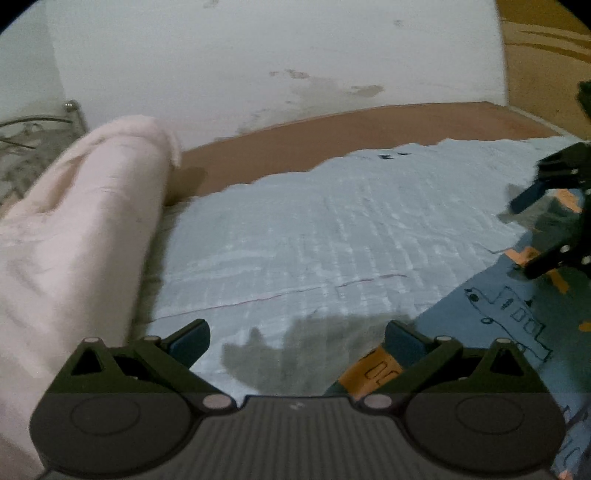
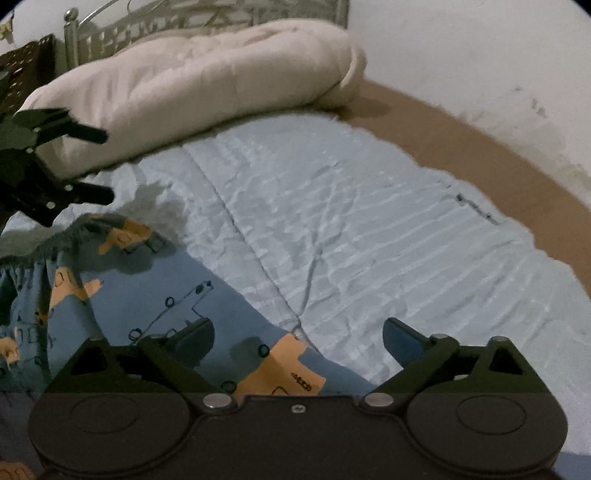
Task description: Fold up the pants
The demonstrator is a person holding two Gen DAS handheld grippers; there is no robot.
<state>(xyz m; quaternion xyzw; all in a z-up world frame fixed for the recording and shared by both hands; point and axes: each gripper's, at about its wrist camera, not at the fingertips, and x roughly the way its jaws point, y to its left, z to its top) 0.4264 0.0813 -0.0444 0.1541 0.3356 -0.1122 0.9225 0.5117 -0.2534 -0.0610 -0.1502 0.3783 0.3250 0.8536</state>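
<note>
The pants point(image 2: 155, 295) are blue with orange patches and drawn vehicles. They lie on a pale blue quilted cover point(image 2: 351, 221) at the lower left of the right wrist view, waistband gathered at the left. In the left wrist view the pants point(image 1: 517, 325) lie at the lower right. My left gripper point(image 1: 297, 341) is open and empty above the cover, near the pants' edge; it also shows in the right wrist view point(image 2: 99, 166). My right gripper point(image 2: 298, 341) is open and empty over the pants' edge; it also shows in the left wrist view point(image 1: 524, 240).
A rolled cream blanket point(image 2: 207, 88) lies along the head of the bed, also in the left wrist view point(image 1: 74, 229). A brown mattress point(image 1: 369, 125) borders the cover by the white wall point(image 1: 258, 55). A metal headboard point(image 2: 207, 18) stands behind the blanket.
</note>
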